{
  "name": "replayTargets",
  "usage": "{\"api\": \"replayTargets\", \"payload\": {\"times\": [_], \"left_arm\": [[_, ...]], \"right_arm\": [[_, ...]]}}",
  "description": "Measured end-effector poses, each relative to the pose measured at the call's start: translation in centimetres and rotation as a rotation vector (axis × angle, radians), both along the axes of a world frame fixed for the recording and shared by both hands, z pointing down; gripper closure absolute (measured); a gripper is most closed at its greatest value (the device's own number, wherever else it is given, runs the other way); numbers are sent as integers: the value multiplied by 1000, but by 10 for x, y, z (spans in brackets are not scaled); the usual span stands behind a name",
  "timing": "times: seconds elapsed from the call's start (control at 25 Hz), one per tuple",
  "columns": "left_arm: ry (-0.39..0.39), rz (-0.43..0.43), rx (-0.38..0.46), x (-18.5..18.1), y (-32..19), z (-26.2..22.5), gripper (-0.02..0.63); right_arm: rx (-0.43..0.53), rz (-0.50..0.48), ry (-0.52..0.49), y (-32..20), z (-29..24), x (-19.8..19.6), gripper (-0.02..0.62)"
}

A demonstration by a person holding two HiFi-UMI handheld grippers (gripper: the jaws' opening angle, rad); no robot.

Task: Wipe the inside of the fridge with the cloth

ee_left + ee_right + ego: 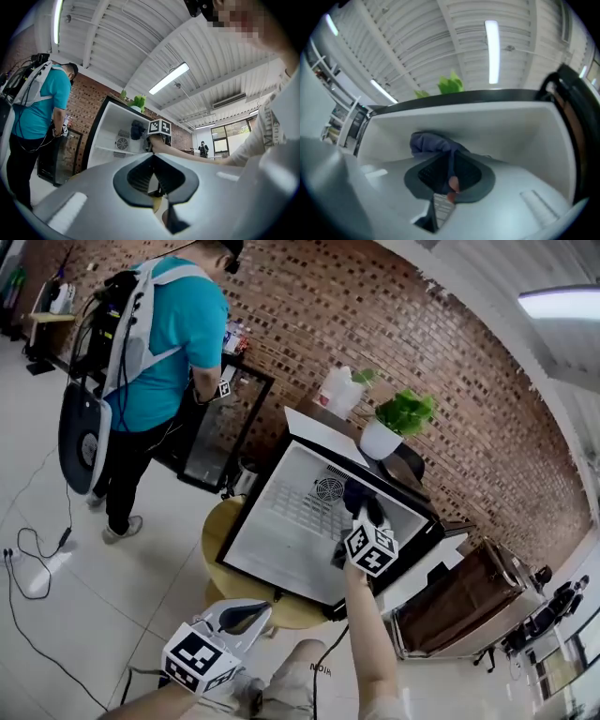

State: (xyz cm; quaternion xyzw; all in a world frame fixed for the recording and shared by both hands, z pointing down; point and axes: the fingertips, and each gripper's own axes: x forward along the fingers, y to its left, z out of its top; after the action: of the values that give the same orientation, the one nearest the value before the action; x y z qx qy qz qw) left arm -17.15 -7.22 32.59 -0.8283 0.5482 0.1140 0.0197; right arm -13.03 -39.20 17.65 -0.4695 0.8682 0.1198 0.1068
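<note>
Nearest the camera, at the lower left of the head view, the left gripper (246, 615) hangs in front of the fridge, its jaws pressed together with nothing between them. Its own view shows the black pads (140, 180) meeting in one seam. At the far left a person in a teal shirt (173, 334) stands with their back turned, facing a dark glass-fronted cabinet (217, 427).

The round wooden table (217, 545) carries the fridge (272, 549), which stands with its white inside exposed. A round fan grille (328, 488) sits in the back wall. Just right of that grille, high in the fridge near its upper right corner, is the dark blue cloth (359, 495). The right gripper (364, 517) reaches in and pinches it. In the right gripper view the cloth bunches out past the closed jaws, close to the white wall. A potted plant (401, 420) stands on the fridge's top, toward its right edge.
</note>
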Motion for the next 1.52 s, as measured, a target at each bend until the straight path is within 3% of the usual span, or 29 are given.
{"api": "replayTargets", "payload": {"times": [0.08,0.24,0.44,0.52,0.64,0.88,1.04,1.2,1.36,1.52], "left_arm": [[-2,-6,1,-1,2,8,604],[7,-18,15,2,-2,17,604],[12,-38,18,-18,3,6,604],[7,-48,18,-21,5,-2,604],[-4,-55,20,-20,4,-3,604],[-27,-73,-7,-18,1,1,604],[-40,-91,-29,-18,-5,8,604],[-102,-111,-45,-11,-8,7,604],[-177,-82,-16,0,-12,5,592],[-169,-35,39,7,-17,-30,436]], "right_arm": [[49,-94,101,18,10,-48,557],[84,-278,209,46,17,-129,557],[66,-289,201,58,-5,-168,558],[73,-272,176,54,-11,-155,558],[71,-204,94,41,-12,-105,558],[-117,-19,-245,-5,-9,45,560],[-158,33,-325,-13,-12,81,560],[-137,-42,-333,8,-13,85,558],[12,-209,-242,67,-4,92,559],[144,-407,-65,147,5,90,559]]}}
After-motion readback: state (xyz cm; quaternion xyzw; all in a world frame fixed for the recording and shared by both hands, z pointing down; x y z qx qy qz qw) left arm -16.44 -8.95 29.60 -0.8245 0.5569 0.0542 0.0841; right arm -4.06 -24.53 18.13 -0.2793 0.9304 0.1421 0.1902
